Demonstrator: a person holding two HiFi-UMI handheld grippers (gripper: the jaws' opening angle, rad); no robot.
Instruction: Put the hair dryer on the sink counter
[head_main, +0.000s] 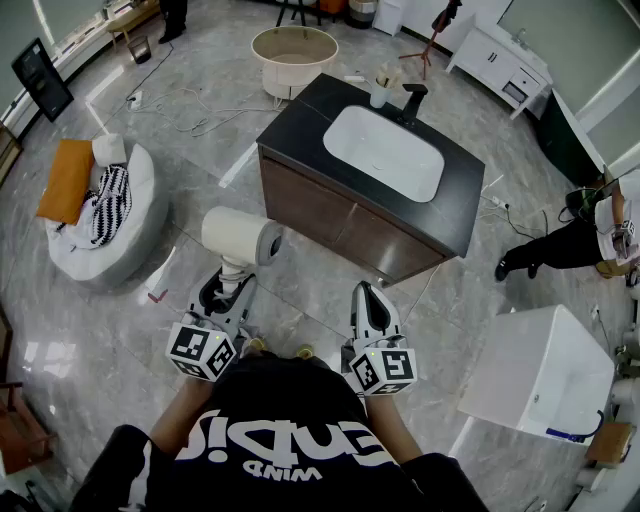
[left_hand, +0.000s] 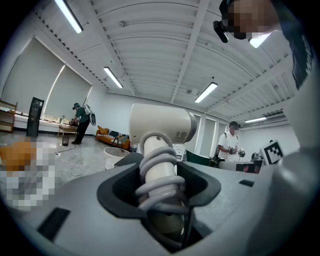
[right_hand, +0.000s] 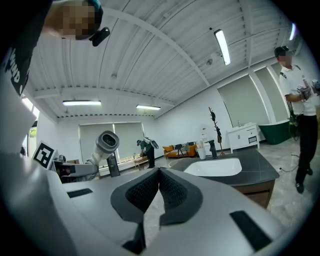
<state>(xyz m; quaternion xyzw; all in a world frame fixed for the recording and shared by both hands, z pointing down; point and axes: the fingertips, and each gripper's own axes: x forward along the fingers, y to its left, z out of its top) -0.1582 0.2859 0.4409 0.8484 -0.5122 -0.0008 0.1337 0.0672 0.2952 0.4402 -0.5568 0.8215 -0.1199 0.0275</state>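
The left gripper (head_main: 226, 295) has hold of the hair dryer (head_main: 240, 236). Its two jaws stand wide and squeeze the handle (left_hand: 159, 165) from both sides. A gray cord (left_hand: 161, 176) is wound round and round that handle. The big white head of the hair dryer sticks up above the jaws and points off to the side. The hair dryer is up in the air over the shiny floor (head_main: 200, 150), just in front of the sink counter (head_main: 300, 115) and near its left front corner (it is not on the counter). The counter top is dark, with a white bowl (head_main: 385, 152) set in it and a black tap (head_main: 413, 100) at the back. The right gripper (head_main: 368, 300) is beside the left one, also in front of the counter. Its jaws are closed, with the tips touching, and there is nothing between them.
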